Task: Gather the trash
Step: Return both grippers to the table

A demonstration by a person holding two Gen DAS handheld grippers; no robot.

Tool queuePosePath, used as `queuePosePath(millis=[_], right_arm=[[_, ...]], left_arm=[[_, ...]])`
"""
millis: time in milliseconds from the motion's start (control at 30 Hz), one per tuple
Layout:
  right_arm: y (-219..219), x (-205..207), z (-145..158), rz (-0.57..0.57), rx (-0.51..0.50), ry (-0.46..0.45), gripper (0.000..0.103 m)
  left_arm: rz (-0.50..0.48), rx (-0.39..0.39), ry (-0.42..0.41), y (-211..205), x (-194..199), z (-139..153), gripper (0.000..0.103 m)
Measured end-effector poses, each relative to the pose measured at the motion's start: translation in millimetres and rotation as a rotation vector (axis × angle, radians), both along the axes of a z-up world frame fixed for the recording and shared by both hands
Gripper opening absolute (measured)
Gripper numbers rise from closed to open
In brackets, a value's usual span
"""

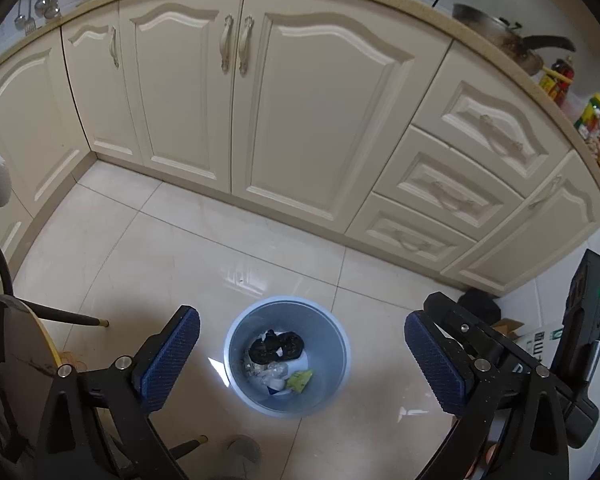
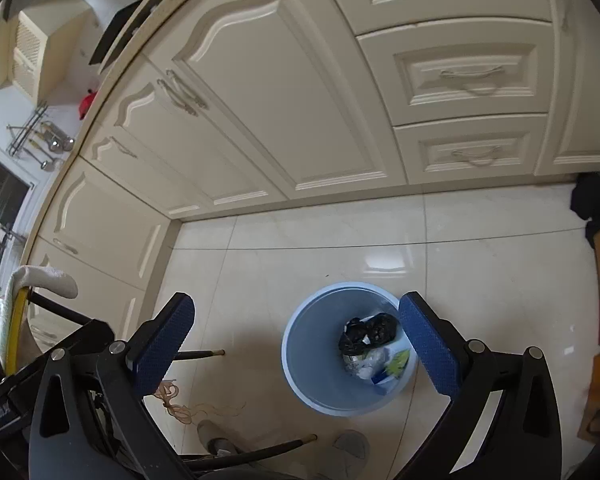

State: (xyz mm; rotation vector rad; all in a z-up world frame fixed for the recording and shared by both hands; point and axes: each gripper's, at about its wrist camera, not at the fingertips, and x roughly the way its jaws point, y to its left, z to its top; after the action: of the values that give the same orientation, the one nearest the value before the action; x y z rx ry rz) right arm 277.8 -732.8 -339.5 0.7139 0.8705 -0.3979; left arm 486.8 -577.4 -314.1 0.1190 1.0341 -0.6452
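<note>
I see both my left hand-held gripper [image 1: 302,360] and right hand-held gripper [image 2: 296,344] spread wide and empty, textured blue pads above the round blue plastic bin [image 1: 236,344] of crumpled trash [image 1: 276,346] on glossy floor tiles [image 1: 180,256].

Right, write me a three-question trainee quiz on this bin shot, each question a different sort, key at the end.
1. True or false: the left gripper is shut on a piece of trash.
2. Multiple choice: the black crumpled bag lies (A) on the floor tiles, (B) inside the blue trash bin, (C) on the countertop.
3. Fill in: behind the bin stand cream ____ with curved handles.

Key
1. False: both the left gripper and the right gripper stand open and empty above the bin.
2. B, among wrappers and a green-yellow packet.
3. Cabinet doors.
</note>
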Motion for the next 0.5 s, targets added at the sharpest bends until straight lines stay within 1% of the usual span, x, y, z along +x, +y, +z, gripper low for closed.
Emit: queuePosePath(millis=[67, 167, 300, 500], right_arm=[[3, -4, 8, -0.008, -0.007, 0.000, 0.103], [10, -10, 25, -0.005, -0.019, -0.007, 0.103], [25, -22, 60, -0.007, -0.054, -0.046, 0.103], [56, -32, 115, 0.007, -0.114, -0.116, 0.103]], left_arm=[[-0.006, -0.010, -0.015, 18, -16, 15, 0.101], [-0.011, -0.030, -0.054, 32, -35, 35, 0.101], [-0.004, -0.083, -0.108, 62, -62, 72, 0.101], [0.019, -0.146, -0.192, 132, -108, 125, 0.102]])
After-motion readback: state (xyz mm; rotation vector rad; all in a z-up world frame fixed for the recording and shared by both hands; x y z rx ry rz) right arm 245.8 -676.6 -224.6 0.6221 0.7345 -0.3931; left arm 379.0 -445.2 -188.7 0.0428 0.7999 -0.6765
